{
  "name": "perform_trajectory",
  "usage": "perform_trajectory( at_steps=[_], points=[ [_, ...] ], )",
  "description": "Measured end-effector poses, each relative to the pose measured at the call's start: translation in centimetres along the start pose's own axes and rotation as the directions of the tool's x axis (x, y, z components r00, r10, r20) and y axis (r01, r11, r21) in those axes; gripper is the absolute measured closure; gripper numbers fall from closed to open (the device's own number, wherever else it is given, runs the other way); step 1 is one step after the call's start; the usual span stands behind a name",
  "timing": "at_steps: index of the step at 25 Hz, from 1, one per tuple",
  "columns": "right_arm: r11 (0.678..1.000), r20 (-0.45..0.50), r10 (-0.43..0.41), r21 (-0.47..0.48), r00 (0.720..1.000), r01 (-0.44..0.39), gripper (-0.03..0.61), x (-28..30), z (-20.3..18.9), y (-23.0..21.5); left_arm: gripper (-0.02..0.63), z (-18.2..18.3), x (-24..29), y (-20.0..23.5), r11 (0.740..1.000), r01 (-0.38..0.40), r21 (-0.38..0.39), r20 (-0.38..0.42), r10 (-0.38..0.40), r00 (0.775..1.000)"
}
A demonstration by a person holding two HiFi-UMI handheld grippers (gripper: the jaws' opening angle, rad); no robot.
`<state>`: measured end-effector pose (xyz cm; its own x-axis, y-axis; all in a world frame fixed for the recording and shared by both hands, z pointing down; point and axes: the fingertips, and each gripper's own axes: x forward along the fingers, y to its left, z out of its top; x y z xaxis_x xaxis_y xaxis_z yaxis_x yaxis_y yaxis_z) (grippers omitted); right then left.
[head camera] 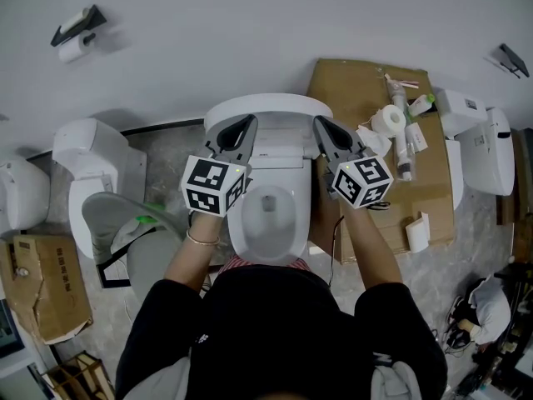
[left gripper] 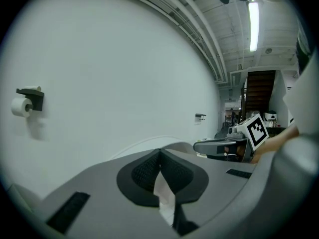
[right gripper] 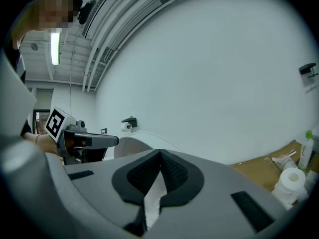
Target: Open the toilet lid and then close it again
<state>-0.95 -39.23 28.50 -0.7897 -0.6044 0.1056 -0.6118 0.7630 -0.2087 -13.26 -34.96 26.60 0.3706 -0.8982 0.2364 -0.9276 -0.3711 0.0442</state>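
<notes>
Head view looks steeply down on a white toilet [head camera: 289, 242] in the middle of the frame, its oval seat and bowl uncovered. The toilet lid [head camera: 266, 102] stands raised at the back, so only its top edge shows, as a broad white arc just in front of the pale wall [head camera: 250, 23]. The bowl's long axis runs top to bottom in the frame, front end towards the person at the bottom, hinge end towards the wall; the lid's edge runs left to right across it.

The left gripper [head camera: 243, 123] and right gripper [head camera: 323, 123] sit either side of the hinge end, just below that arc and pointing at the wall. In each gripper view the black pads are pressed together at the tips with nothing pinched between them.

Left of the bowl a strip of speckled floor separates it from another white toilet [head camera: 87, 165]. On the right a cardboard sheet [head camera: 350, 90] lies close beside the bowl, with a paper roll [head camera: 388, 120] and tubes on it
</notes>
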Motion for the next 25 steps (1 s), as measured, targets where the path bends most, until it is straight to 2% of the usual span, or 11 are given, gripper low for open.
perform_trajectory(
  at_steps=[25],
  points=[
    [0.999,0.0,-0.053,-0.001,0.999,0.053,0.56,4.3,1.4,-3.1,0.609,-0.6,-1.6,2.9,0.998,-0.06,-0.005,-0.006,0.06,0.998]
  ],
)
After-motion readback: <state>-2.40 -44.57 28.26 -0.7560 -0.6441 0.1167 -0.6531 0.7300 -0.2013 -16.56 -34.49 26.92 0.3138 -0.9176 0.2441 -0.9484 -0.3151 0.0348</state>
